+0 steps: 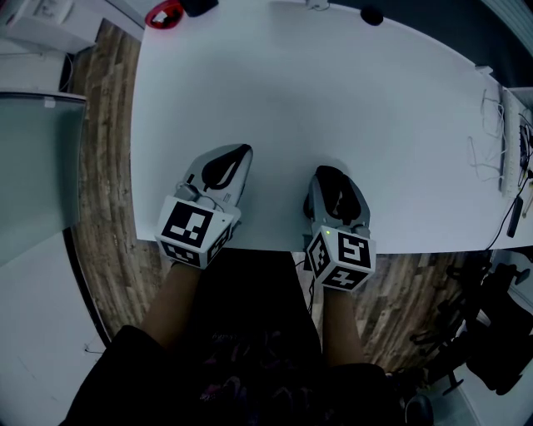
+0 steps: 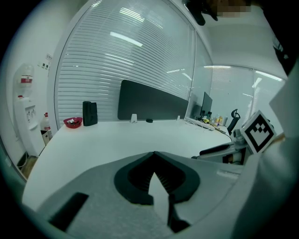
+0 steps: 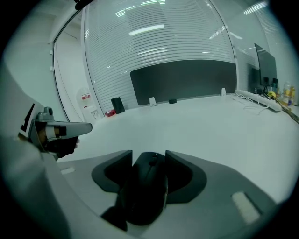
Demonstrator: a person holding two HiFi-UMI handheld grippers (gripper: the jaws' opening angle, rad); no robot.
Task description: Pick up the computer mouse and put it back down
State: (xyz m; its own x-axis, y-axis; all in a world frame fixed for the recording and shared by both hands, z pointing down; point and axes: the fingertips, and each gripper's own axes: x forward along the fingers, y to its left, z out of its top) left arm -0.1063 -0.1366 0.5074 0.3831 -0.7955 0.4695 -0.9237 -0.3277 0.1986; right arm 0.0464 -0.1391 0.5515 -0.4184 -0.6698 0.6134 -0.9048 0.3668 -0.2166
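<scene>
A black computer mouse (image 1: 336,195) lies near the front edge of the white table (image 1: 333,83), between the jaws of my right gripper (image 1: 330,173). In the right gripper view the mouse (image 3: 145,186) fills the gap, and both black pads (image 3: 180,175) lie against its sides. To its left, my left gripper (image 1: 244,152) rests low over the table. Its tips meet, and in the left gripper view (image 2: 154,154) only bare table shows through the opening behind them.
A red bowl (image 1: 164,14) and a black box (image 1: 198,6) stand at the far left corner, and a small dark object (image 1: 371,15) at the far edge. White cables and a keyboard (image 1: 506,137) lie at the right end. The table's front edge (image 1: 266,247) runs just behind both grippers.
</scene>
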